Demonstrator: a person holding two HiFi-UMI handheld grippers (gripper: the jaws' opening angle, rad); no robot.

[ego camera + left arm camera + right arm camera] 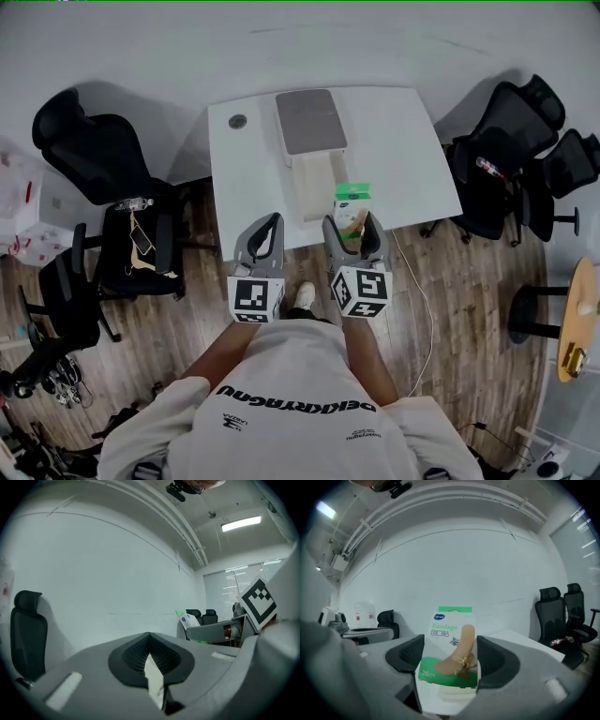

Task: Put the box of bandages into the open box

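Observation:
A green and white box of bandages (352, 201) stands upright between the jaws of my right gripper (352, 225), which is shut on its two sides just over the white table's (403, 150) front edge. In the right gripper view the box of bandages (451, 639) fills the gap of my right gripper (450, 645). The open white box (322, 183), its grey lid (310, 121) folded back, lies on the table just left of and beyond it. My left gripper (269, 225) hangs at the table's front edge, left of the open box, shut and empty. Its closed pads (161, 656) meet in the left gripper view.
Black office chairs stand left (94, 155) and right (511, 141) of the table. A cable hole (237, 121) marks the table's far left corner. A white cable (427, 309) trails over the wooden floor at the right, and a round wooden table (577, 319) is at the right edge.

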